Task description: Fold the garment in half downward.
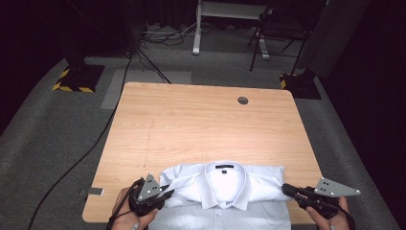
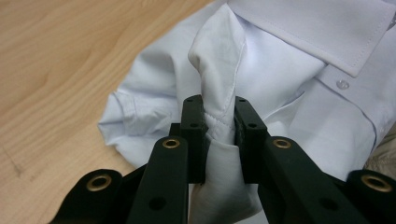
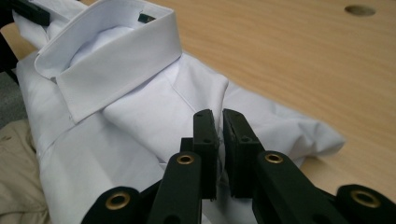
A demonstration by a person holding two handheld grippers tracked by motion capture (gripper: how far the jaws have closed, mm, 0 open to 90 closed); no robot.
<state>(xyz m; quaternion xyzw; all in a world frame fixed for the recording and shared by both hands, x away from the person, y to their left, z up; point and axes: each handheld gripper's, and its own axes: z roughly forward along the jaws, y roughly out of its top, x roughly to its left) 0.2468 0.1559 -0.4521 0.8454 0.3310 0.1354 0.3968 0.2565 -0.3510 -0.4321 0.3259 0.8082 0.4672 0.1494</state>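
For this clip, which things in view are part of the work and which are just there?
In use:
white shirt
left gripper, clamped on a fold of shirt fabric
right gripper, shut on the shirt's other side

Just there:
table
cable hole
chair
floor cable

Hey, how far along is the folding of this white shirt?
Done: the white shirt looks buttoned, collar up, sides tucked in. In hand: the left tongs and the right tongs each pinch a shoulder fold. Left: its lower part hangs off the table edge, probably unfolded.

Black two-jaw left tool (image 2: pixel 219 116) and right tool (image 3: pixel 219 128), brass-ringed screw holes, grey three-cornered top plates, black cables
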